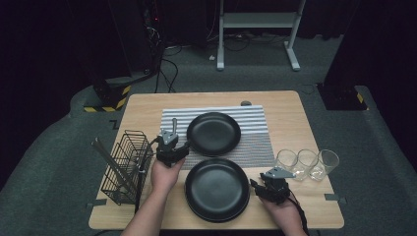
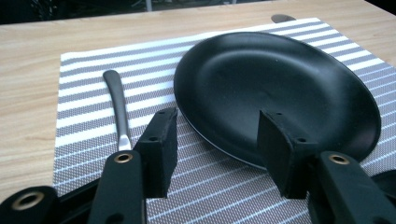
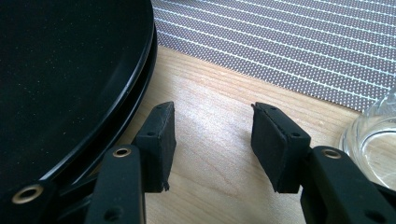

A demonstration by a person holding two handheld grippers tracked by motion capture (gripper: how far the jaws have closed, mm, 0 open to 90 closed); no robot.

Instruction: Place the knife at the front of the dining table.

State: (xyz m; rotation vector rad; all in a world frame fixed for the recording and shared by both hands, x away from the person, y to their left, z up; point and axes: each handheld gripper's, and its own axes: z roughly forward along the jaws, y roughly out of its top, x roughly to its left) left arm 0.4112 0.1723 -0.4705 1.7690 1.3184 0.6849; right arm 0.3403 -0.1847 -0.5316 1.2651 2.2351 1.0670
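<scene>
A black plate [image 1: 213, 133] [image 2: 280, 79] lies on a grey striped placemat [image 1: 255, 142] [image 2: 93, 60]. A metal utensil handle [image 2: 116, 102] rests on the mat just left of that plate. My left gripper [image 1: 171, 145] [image 2: 217, 126] hovers low over the mat at the plate's near left rim, open, with nothing gripped. A stack of two black plates [image 1: 217, 189] [image 3: 60, 70] sits on bare wood near the front edge. My right gripper [image 1: 269, 183] [image 3: 215, 116] stands open over the wood, between that stack and a glass [image 3: 373, 140].
Three clear glasses [image 1: 306, 161] stand in a row at the right of the wooden table [image 1: 142, 110]. A black wire basket [image 1: 129, 164] stands at the left edge, close to my left hand. The placemat [image 3: 280, 46] lies ahead of the right gripper.
</scene>
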